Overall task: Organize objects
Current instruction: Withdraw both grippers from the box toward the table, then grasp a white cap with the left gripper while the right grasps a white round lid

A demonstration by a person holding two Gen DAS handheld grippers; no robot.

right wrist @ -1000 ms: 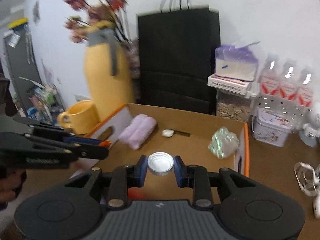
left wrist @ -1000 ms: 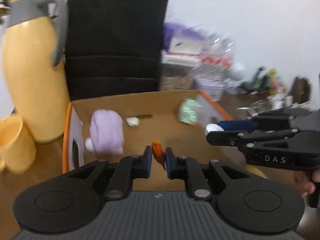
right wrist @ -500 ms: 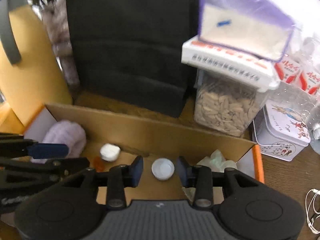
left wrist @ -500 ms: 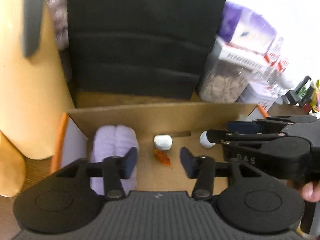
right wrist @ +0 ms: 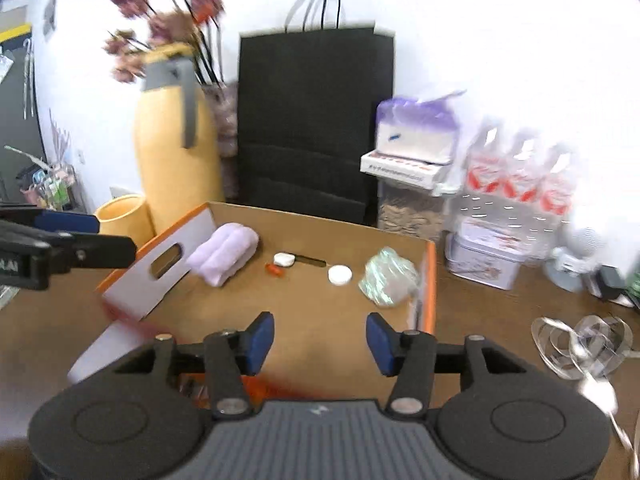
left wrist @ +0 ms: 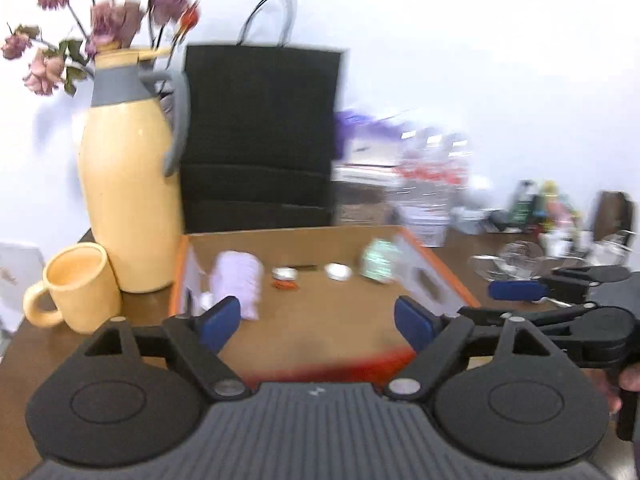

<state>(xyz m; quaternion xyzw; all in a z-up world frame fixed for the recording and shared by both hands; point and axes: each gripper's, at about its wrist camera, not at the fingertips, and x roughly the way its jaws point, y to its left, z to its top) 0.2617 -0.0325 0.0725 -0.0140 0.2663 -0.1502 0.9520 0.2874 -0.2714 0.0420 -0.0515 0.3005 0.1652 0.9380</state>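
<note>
Right wrist view: an open cardboard box (right wrist: 248, 216) sits on the table, holding a rolled lilac towel (right wrist: 224, 254), crumpled wrapper (right wrist: 386, 276), white cap (right wrist: 340, 275) and small orange piece (right wrist: 274, 269). Both the left gripper (left wrist: 316, 322) and right gripper (right wrist: 320, 338) hang before the box, jaws opening, nothing between them.

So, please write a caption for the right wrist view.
Right gripper, jaws opening and empty, above a cardboard box holding a white cap.
</note>
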